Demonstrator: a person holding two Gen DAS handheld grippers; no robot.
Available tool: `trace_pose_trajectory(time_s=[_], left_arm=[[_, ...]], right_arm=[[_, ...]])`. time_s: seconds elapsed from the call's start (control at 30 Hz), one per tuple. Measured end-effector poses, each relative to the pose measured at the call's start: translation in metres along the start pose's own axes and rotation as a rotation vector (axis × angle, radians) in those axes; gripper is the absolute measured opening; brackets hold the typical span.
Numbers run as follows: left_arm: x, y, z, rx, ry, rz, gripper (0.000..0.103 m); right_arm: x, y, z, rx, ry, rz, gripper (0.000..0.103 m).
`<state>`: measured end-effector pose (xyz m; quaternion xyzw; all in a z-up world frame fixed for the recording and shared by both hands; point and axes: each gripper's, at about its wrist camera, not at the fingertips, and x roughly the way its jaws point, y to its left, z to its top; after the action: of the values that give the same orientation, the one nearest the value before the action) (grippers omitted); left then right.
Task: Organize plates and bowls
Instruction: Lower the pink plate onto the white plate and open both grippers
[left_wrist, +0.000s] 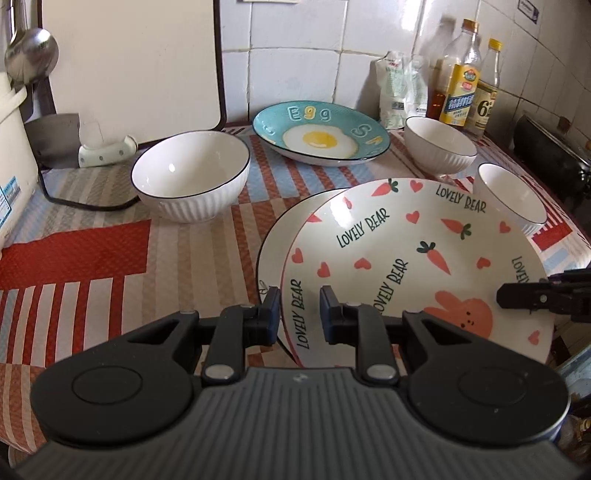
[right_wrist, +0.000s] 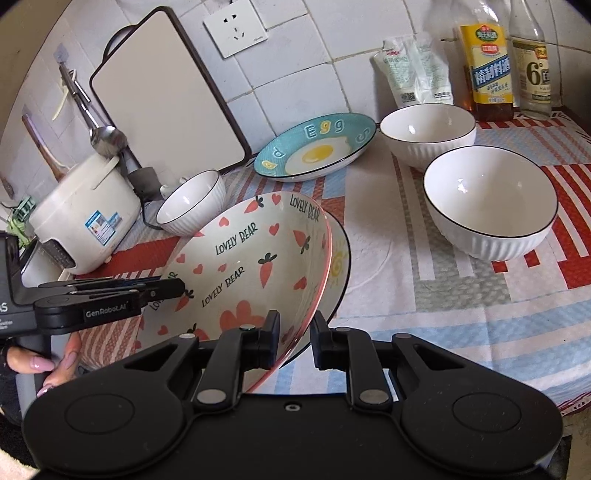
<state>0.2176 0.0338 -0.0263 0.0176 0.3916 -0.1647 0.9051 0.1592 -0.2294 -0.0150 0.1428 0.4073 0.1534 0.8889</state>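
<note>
A "Lovely Bear" plate (left_wrist: 413, 258) with carrots and hearts lies on top of a second plate (left_wrist: 280, 236), which shows a yellow sun in the right wrist view (right_wrist: 338, 266). My left gripper (left_wrist: 299, 314) straddles the bear plate's near-left rim, jaws apart. My right gripper (right_wrist: 293, 339) straddles the rims of both plates (right_wrist: 240, 266) at its side, jaws apart. A blue egg plate (left_wrist: 319, 133) sits at the back. White ribbed bowls stand left (left_wrist: 190, 175), back right (left_wrist: 437, 146) and right (left_wrist: 511, 197).
A rice cooker (right_wrist: 83, 221) and cutting board (right_wrist: 166, 92) stand at the left against the tiled wall. Sauce bottles (right_wrist: 489, 70) and plastic bags (right_wrist: 413, 74) stand at the back right. A striped cloth (left_wrist: 92, 258) covers the counter.
</note>
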Motion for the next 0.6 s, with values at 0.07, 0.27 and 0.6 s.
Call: trace_pose_trajectory(time_s=[0.07,0.27,0.6], left_arm=[[0.003,-0.001,0.002,0.012,0.003,0.013,0.021],[0.008,-0.006,-0.001,0.03,-0.001,0.037,0.021],[-0.002,-0.029,0.002,0.096,-0.048,-0.027,0.018]], right_arm=[[0.004,0.006,0.002,-0.031,0.004,-0.026,0.022],[0.009,0.013,-0.001,-0.09,-0.003,-0.072,0.023],[0.028,0.035,-0.02,-0.292,-0.052,-0.091,0.014]])
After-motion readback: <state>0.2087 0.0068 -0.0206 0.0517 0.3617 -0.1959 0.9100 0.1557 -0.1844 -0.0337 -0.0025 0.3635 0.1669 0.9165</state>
